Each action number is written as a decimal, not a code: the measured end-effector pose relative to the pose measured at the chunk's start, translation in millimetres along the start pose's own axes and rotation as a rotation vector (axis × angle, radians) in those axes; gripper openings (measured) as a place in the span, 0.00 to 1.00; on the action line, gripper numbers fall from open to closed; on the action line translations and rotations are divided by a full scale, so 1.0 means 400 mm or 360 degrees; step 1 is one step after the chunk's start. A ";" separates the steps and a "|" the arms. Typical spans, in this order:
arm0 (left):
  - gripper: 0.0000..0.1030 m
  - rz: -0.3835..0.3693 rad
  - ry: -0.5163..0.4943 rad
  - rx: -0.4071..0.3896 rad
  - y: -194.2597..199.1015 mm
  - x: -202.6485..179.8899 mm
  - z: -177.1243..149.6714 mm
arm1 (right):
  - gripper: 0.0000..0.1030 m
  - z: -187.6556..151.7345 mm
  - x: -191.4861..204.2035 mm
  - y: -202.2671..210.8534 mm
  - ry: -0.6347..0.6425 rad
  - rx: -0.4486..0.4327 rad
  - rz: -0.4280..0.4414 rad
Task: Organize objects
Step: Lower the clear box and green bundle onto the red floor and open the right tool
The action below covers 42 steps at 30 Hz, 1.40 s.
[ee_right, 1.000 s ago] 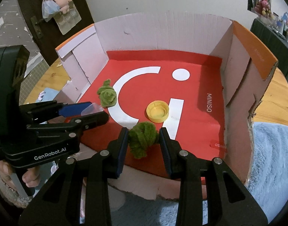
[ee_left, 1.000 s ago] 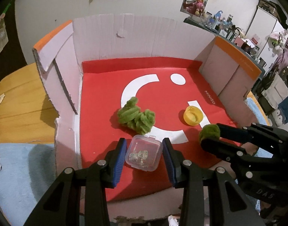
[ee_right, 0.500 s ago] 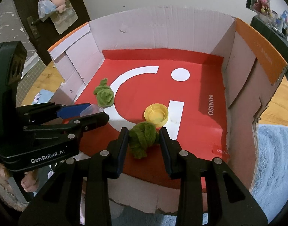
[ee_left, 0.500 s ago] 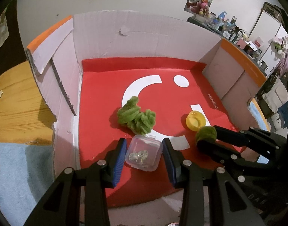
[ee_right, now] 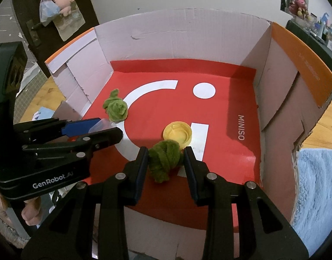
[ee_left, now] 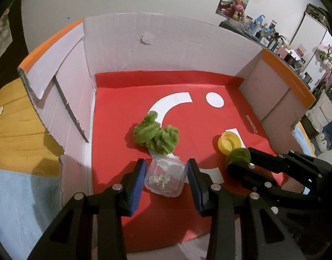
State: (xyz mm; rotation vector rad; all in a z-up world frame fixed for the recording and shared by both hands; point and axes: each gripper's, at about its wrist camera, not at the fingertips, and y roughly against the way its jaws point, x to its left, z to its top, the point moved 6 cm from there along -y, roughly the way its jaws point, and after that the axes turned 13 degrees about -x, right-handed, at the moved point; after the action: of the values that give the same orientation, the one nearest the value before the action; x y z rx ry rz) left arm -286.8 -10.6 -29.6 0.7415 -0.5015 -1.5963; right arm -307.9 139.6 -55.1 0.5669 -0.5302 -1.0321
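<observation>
Two grips were set above the red-floored box (ee_left: pixel 170 43): the left gripper (ee_left: pixel 165 174) clamped a small clear case (ee_left: pixel 166 176), likely rigid and slippery at its side walls, while the right gripper (ee_right: pixel 166 162) squeezed a soft, light green fuzzy bundle (ee_right: pixel 165 159).

The cardboard box (ee_left: pixel 170 43) has pale whitish walls with orange top edges, and its floor is a red sheet (ee_left: pixel 122 108) printed with a white arc, a white dot, a white bar and white "MINISO" lettering. At frame centre lies a bright green fuzzy bundle (ee_left: pixel 156 134); a darker olive-green one (ee_right: pixel 165 160) sits low in the right wrist view. The bottle cap (ee_right: pixel 177 133) is yellow. The small plastic case (ee_left: pixel 166 176) is clear. Both claws are black, the left claw (ee_left: pixel 166 178) with blue pads (ee_left: pixel 136 186). The surface (ee_left: pixel 16 134) is honey-coloured wood under a light blue fluffy cloth (ee_right: pixel 318 186).
</observation>
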 end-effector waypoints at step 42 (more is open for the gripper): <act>0.45 -0.0021 0.0000 -0.0026 0.006 0.003 0.004 | 0.41 0.001 -0.010 0.009 -0.0054 -0.0023 0.0024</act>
State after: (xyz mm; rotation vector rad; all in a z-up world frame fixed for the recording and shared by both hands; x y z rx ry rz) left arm -286.3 -12.1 -27.2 0.7338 -0.4840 -1.6113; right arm -307.4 144.5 -53.0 0.5326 -0.5558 -1.0316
